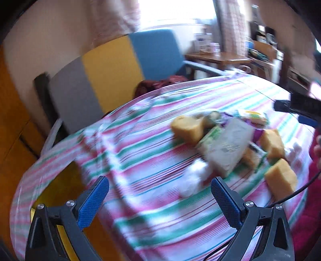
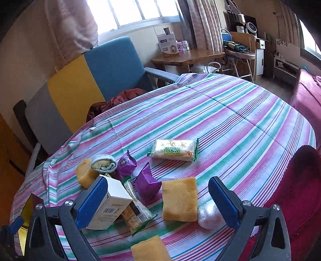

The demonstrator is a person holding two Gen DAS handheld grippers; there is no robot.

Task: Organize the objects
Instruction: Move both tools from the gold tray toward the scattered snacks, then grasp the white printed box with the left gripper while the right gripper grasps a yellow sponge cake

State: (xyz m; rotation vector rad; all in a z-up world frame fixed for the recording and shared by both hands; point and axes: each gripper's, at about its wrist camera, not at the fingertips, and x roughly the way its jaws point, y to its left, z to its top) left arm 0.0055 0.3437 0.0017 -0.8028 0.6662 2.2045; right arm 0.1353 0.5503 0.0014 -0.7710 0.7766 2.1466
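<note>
Sunlit window (image 2: 138,12), tricolour chair (image 2: 112,68), wooden desk (image 2: 186,57)

Both tools held spread apart, nothing gripped.

Left tool (image 1: 159,186): blue-padded fingers (image 1: 94,200) set wide, pointed forward and downward over the bench; view heavily smeared by blur. Right tool (image 2: 156,187): fingers (image 2: 225,202) likewise parted, angled down toward the bench, nothing pinched between the pads. The right tool is also seen at the right edge of the left wrist view (image 1: 297,108), well apart from the left tool.
</note>
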